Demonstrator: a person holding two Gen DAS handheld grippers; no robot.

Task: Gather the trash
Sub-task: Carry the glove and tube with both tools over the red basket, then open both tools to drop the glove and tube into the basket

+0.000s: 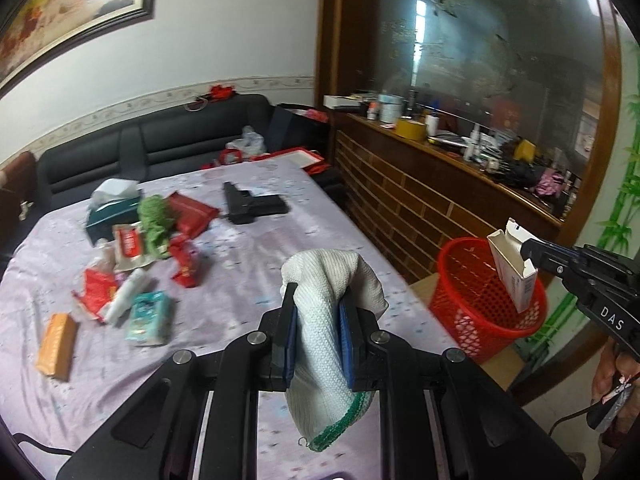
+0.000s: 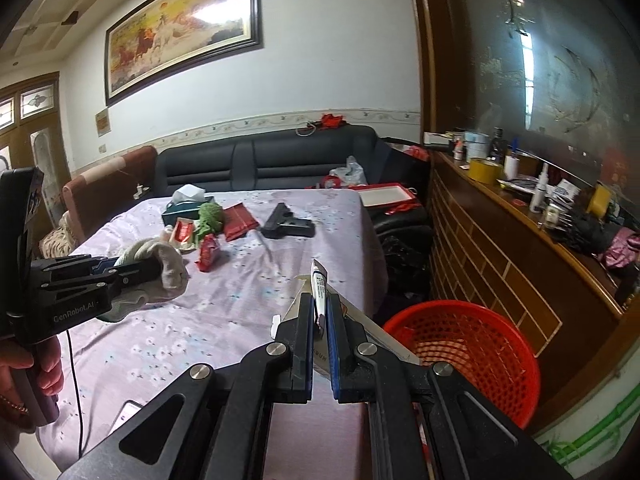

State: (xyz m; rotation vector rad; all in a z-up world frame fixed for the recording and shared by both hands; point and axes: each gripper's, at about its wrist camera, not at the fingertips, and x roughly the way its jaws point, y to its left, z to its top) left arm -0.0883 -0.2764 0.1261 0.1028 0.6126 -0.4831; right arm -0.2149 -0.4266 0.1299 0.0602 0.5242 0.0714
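My left gripper (image 1: 318,308) is shut on a white knitted glove (image 1: 332,280) with a green cuff, held above the table; it also shows in the right wrist view (image 2: 152,268). My right gripper (image 2: 319,312) is shut on a small white carton (image 2: 320,284), and in the left wrist view the carton (image 1: 514,276) hangs over the red mesh basket (image 1: 468,280). The basket (image 2: 472,344) stands beside the table's right edge. Trash lies on the lilac tablecloth at left: red wrappers (image 1: 96,288), an orange pack (image 1: 56,344), a teal tissue pack (image 1: 148,316).
A black toy pistol (image 1: 252,202), a green tissue box (image 1: 112,212) and a green knit thing (image 1: 154,220) lie farther back on the table. A dark sofa (image 1: 160,140) stands behind. A cluttered wooden counter (image 1: 460,152) runs along the right.
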